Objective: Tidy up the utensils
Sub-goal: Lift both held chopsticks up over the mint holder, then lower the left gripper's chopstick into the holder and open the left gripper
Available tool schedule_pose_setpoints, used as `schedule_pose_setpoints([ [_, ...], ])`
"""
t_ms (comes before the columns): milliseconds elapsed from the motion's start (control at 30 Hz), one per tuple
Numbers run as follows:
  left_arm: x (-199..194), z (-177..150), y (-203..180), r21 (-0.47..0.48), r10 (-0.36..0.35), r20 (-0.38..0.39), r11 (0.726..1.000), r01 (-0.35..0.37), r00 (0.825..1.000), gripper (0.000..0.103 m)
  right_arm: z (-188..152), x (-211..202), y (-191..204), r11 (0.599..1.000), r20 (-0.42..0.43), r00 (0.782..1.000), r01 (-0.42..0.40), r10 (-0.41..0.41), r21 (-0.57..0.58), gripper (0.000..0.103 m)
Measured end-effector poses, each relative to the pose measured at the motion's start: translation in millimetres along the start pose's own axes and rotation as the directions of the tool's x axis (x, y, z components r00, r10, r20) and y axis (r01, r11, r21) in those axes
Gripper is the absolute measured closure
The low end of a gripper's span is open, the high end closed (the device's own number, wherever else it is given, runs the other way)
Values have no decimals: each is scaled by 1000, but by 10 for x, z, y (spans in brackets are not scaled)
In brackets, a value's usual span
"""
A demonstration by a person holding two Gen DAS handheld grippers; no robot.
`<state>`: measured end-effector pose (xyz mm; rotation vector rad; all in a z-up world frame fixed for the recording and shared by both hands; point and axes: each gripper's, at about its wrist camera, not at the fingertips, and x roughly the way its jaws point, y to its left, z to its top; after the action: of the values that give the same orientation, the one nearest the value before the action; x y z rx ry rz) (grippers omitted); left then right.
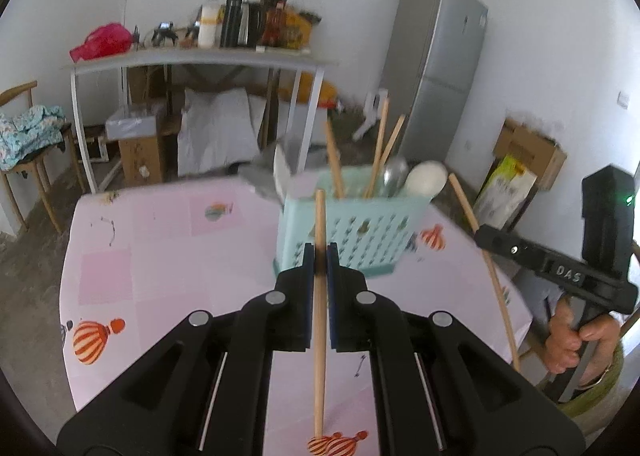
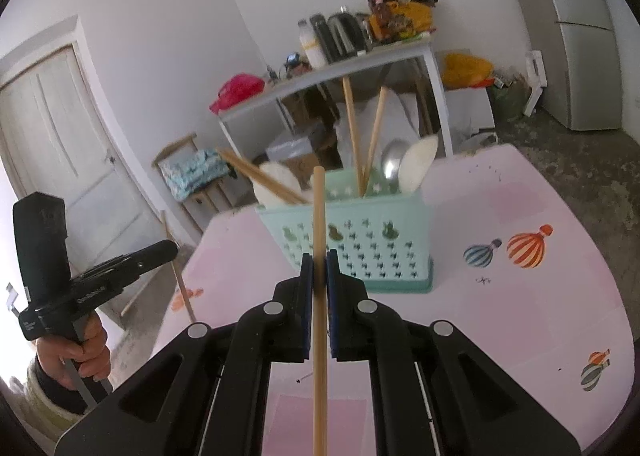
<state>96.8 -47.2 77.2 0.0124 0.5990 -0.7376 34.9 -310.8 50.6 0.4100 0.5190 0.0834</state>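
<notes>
A mint green perforated utensil basket point(image 1: 352, 232) point(image 2: 360, 244) stands on the pink table point(image 1: 168, 256) point(image 2: 520, 296). Several wooden chopsticks point(image 1: 380, 144) point(image 2: 352, 128), a metal spoon point(image 1: 394, 172) point(image 2: 391, 166) and white spoons point(image 1: 426, 176) point(image 2: 418, 168) stick out of it. My left gripper point(image 1: 320, 252) is shut on a wooden chopstick point(image 1: 319, 328), held above the table just in front of the basket. My right gripper point(image 2: 319, 260) is shut on another wooden chopstick point(image 2: 319, 336), also in front of the basket. Each gripper shows in the other view, the right gripper point(image 1: 484, 234) and the left gripper point(image 2: 170, 248), each with its chopstick.
A person's hand point(image 1: 568, 332) point(image 2: 76, 356) holds each gripper handle. Behind the table stand a grey shelf table point(image 1: 200, 60) point(image 2: 340, 76) with bottles and bags, a fridge point(image 1: 436, 72), a wooden chair point(image 1: 32, 144) with cloth, cardboard boxes point(image 1: 528, 160) and a door point(image 2: 56, 144).
</notes>
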Motion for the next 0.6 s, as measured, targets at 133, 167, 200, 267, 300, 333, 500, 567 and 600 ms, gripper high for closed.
schedule_pose_setpoints([
  [133, -119, 136, -51, -31, -42, 54, 999, 44, 998, 99, 57, -165, 4, 1000, 49, 999, -12, 12, 9, 96],
  [167, -148, 185, -75, -35, -52, 74, 998, 55, 996, 99, 82, -202, -7, 1000, 60, 998, -16, 15, 12, 96],
  [200, -181, 233, -100, -35, -60, 95, 997, 64, 994, 99, 102, -227, -17, 1000, 67, 998, -20, 19, 14, 96],
  [267, -219, 311, -126, -32, -65, 136, 997, 70, 989, 99, 130, -262, -32, 999, 76, 997, -26, 25, 19, 96],
  [300, -232, 353, -143, -31, -70, 155, 997, 75, 986, 99, 141, -276, -38, 999, 78, 997, -30, 28, 22, 96],
  [333, -246, 398, -164, -30, -73, 175, 996, 80, 982, 99, 144, -291, -38, 999, 81, 996, -32, 30, 24, 96],
  [500, -316, 659, -281, -29, -100, 277, 993, 112, 956, 99, 147, -345, -48, 999, 89, 995, -39, 37, 24, 96],
  [567, -329, 793, -344, -18, -108, 323, 993, 120, 940, 99, 142, -346, -42, 999, 88, 995, -42, 40, 22, 96],
  [600, -328, 857, -366, -13, -110, 344, 992, 122, 933, 99, 142, -344, -39, 999, 88, 995, -42, 40, 19, 96],
])
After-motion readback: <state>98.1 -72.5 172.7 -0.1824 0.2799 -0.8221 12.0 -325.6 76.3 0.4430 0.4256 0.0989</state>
